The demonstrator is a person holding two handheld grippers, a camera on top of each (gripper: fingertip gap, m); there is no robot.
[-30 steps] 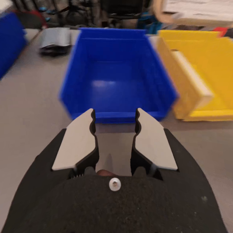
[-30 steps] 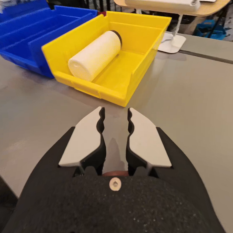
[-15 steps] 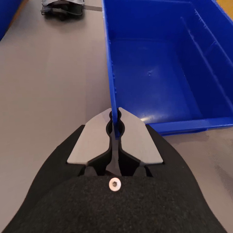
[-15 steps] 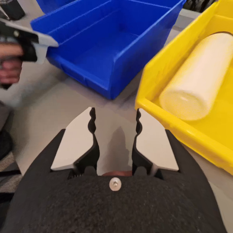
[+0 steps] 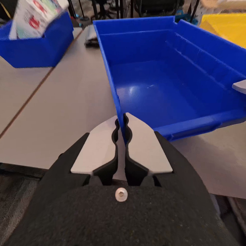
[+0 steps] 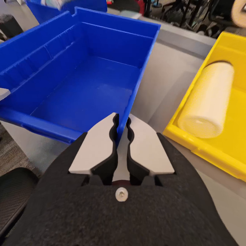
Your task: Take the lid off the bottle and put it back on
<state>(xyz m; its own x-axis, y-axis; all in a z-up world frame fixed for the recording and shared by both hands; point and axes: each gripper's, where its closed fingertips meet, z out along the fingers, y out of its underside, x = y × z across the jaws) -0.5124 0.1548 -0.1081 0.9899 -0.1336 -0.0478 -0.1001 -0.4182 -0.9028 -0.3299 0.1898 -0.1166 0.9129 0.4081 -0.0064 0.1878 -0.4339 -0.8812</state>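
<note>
Half a second ago the right gripper [image 6: 121, 118] hung open above the grey table [image 5: 63, 106] between the two bins; now its fingers are closed onto the right-hand side wall of the empty blue plastic bin [image 6: 85, 82], close to that bin's near right corner. The left gripper [image 5: 121, 117] was already clamped on the bin's left wall then and remains so, though its camera now looks along the table at a flatter angle, bringing a second blue bin [image 5: 33, 49] holding a white printed carton [image 5: 36, 20] into sight at far left.

On each gripper the grey fingers [image 5: 101, 146] stand almost together, the thin blue wall pinched between their wavy black inner edges, one finger inside the bin and one outside. A grey fingertip of the right gripper shows at the right edge of the left wrist view.

The white cylindrical bottle [image 6: 207, 98] lies on its side in the yellow plastic bin [image 6: 199, 150], just right of the blue bin, its flat base toward the near end. Its far end shows only a thin dark rim; the lid itself cannot be made out. Neither gripper touches it.
</note>
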